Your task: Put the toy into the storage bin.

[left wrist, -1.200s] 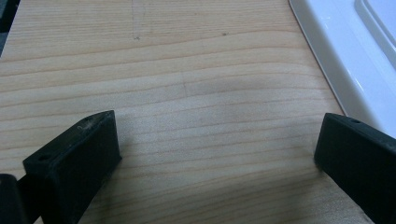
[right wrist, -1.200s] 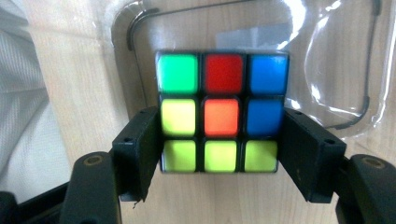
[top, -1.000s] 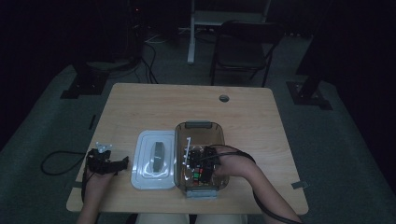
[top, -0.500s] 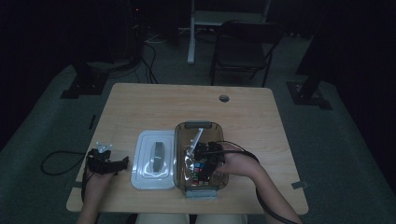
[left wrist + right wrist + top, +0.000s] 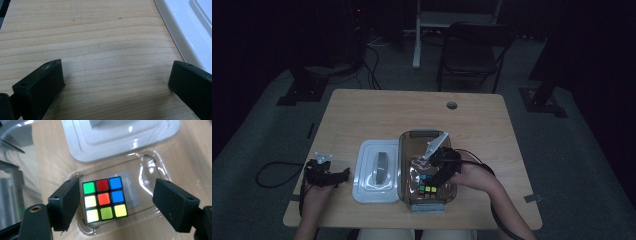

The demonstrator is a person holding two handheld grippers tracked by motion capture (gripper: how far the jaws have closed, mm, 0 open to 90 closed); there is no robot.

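A scrambled colour cube (image 5: 428, 189) (image 5: 104, 200) lies on the floor of a clear plastic box (image 5: 402, 160) at the table's front middle. My right gripper (image 5: 433, 176) (image 5: 118, 196) hangs inside the box just above the cube. Its jaws have just been opening and now stand apart on either side of the cube, the right one well clear of it. A white lid (image 5: 364, 172) (image 5: 120, 142) (image 5: 185, 32) lies flat to the left of the box. My left gripper (image 5: 343, 174) (image 5: 115, 77) rests open on bare wood left of the lid, nothing between its jaws.
The wooden table (image 5: 377, 112) has a cable hole (image 5: 452, 105) near its far edge. A black cable (image 5: 272, 172) loops off the left side. Behind the table stand a dark chair (image 5: 472, 55) and a stand's legs.
My right gripper has opened its jaws and lifted a little away from the cube, which stays on the box floor. The left hand has kept still.
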